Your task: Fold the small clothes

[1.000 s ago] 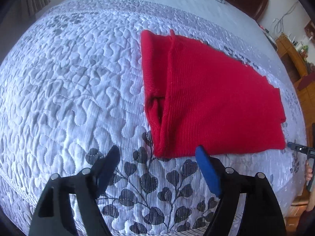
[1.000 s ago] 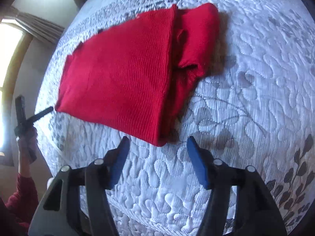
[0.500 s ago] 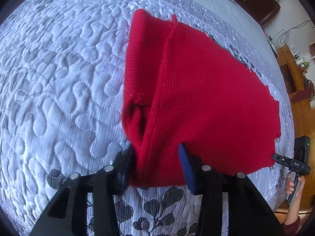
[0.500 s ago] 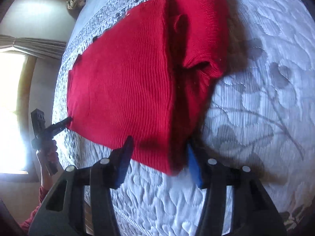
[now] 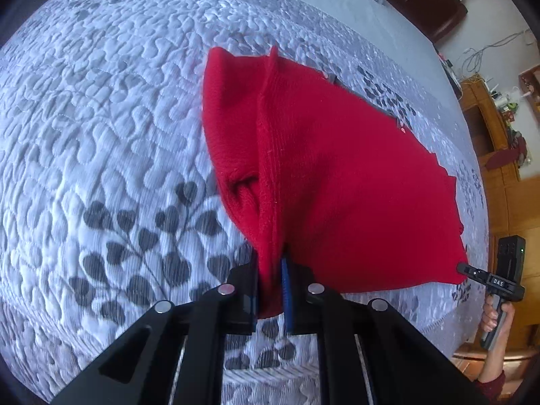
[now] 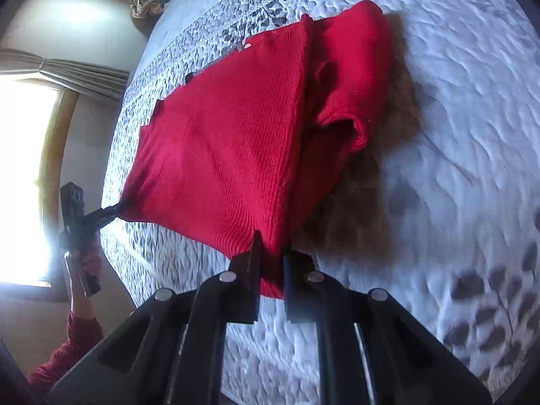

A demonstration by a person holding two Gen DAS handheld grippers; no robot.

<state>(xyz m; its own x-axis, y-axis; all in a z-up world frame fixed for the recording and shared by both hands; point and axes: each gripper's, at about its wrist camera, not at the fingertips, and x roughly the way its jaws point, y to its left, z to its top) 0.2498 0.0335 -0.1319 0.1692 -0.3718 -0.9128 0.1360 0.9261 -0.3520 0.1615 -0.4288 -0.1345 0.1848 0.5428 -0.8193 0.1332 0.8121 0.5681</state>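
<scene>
On the quilted bed (image 5: 101,135), each hand-held gripper, left (image 5: 270,287) and right (image 6: 270,270), is clamped on a near corner of the red garment (image 5: 337,185). Next fold likely requires carrying both corners far.

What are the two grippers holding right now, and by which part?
Both hold the red garment: the left gripper and the right gripper each have their jaws shut on a near corner.

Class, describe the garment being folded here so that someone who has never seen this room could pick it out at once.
Start at the white quilted bedspread with grey leaf print. On it lies the red ribbed knit garment, partly folded. It is the only red item on the bed, its near corners pinched by the left gripper and right gripper.
</scene>
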